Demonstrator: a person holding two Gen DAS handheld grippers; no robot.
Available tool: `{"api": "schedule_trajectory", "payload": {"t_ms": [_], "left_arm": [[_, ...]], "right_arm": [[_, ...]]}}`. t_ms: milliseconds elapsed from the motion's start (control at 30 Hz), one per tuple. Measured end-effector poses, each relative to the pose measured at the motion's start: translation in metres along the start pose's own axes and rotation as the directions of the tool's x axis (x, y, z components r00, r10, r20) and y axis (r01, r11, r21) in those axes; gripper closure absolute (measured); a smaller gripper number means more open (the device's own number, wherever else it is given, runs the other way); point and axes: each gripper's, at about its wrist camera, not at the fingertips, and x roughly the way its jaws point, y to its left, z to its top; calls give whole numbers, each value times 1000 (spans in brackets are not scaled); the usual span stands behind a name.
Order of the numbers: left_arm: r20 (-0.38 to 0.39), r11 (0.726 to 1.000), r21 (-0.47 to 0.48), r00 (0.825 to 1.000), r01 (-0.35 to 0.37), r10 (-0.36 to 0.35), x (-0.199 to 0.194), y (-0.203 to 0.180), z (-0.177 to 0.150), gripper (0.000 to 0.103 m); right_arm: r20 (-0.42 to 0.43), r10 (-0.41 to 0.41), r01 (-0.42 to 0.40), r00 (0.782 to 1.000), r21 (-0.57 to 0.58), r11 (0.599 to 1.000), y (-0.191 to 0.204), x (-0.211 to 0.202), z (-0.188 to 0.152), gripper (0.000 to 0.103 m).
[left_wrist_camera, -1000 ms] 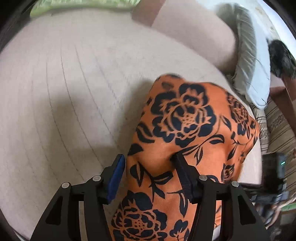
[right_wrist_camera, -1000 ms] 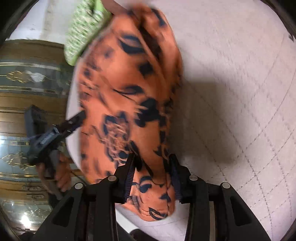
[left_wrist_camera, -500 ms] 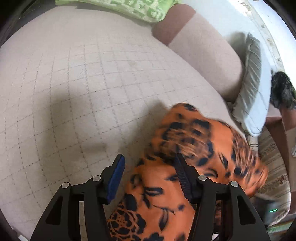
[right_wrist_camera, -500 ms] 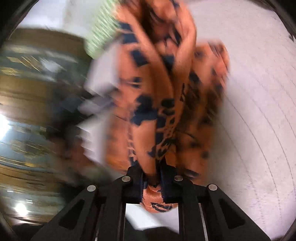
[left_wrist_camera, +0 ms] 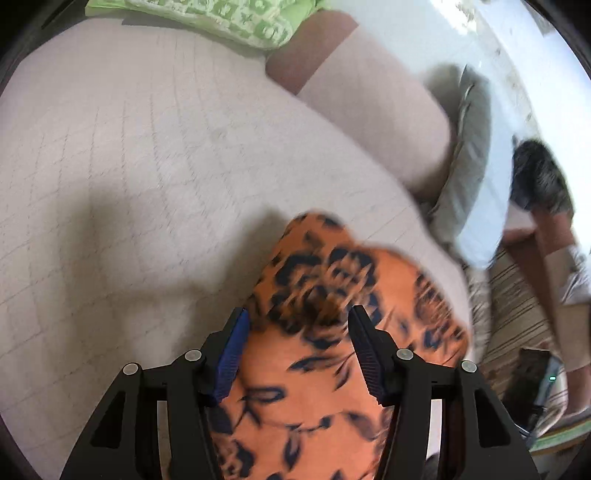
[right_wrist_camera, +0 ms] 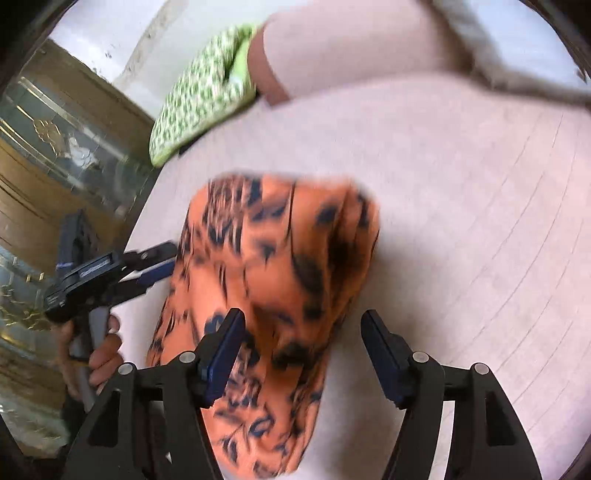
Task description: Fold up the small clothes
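Note:
An orange garment with a black flower print (left_wrist_camera: 332, 295) lies bunched on the pale quilted bed (left_wrist_camera: 129, 166). My left gripper (left_wrist_camera: 297, 334) is open above it, with the cloth showing between and below the fingers. In the right wrist view the same garment (right_wrist_camera: 280, 266) lies in a heap on the bed (right_wrist_camera: 461, 221). My right gripper (right_wrist_camera: 303, 336) is open over its near end and holds nothing. The left gripper (right_wrist_camera: 159, 258) shows there at the garment's left edge, held in a hand.
A green patterned pillow (left_wrist_camera: 229, 18) and a beige bolster (left_wrist_camera: 369, 118) lie at the head of the bed. A grey cushion (left_wrist_camera: 469, 155) lies by the right edge. A wooden cabinet with glass (right_wrist_camera: 55, 147) stands beyond the bed's left side.
My right gripper was shut on the garment half a second ago; its jaws now stand wide apart and the cloth has dropped onto the bed. The left gripper stayed open above the cloth.

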Motion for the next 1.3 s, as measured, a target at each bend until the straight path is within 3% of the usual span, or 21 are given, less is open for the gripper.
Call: {"api": "schedule_trajectory", "payload": {"t_ms": [67,100,133,200,267,333,467,533,600,667,733,800,867,967,1100,1300], "left_arm": [[-18,999,-21,999,41,-41,2,-3,11,48],[-33,998,-27,998,55,-56,6,-8,20,48],[-43,998,-21,997,56,-57,11,-11,26,48],[-65,999,35,998,24,-22,26,-19,37,48],[-74,1000,28,997,-14,16,44,-11,35,43],[-78,999,-32,997,6,-9,56,4,27,33],[-125,988,-131,987,79,-96,68,17,39,34],[-117,989,-123,988,84,-98,71,20,43,36],[-127,997,-49,990,58,-64,74,11,41,61],[-124,1000,12,992,29,-27,67,-2,39,71],[-107,998,-9,992,67,-68,54,-1,41,75],[-96,998,-19,994,54,-55,48,5,41,76],[-114,997,-62,992,42,-48,59,22,42,76],[-142,986,-134,983,99,-118,62,35,45,75],[-146,971,-207,977,121,-153,66,48,45,67],[-115,992,-112,991,60,-73,52,31,49,59]], "right_arm": [[16,36,-37,999,64,997,-6,2,19,38],[4,55,-55,998,121,991,-14,5,31,44],[-23,81,-75,996,182,980,-25,13,41,65],[-105,101,-75,989,229,970,-29,39,63,90],[-103,82,-59,991,209,976,-32,60,71,92],[-101,83,-61,991,205,977,-36,74,62,93],[-116,108,-83,987,199,976,-41,78,52,93],[-131,120,-92,984,203,975,-37,71,55,92],[-136,108,-83,985,178,980,-36,66,54,90],[-136,98,-75,986,166,983,-34,69,51,90],[-126,122,-96,984,194,976,-40,66,50,93],[-98,162,-135,982,234,963,-47,59,51,94],[-97,155,-129,983,233,964,-49,59,51,94],[-122,87,-61,989,202,978,-47,71,49,94],[-96,104,-82,990,207,975,-45,64,48,94],[-127,186,-141,974,302,943,-61,62,49,71]]}}
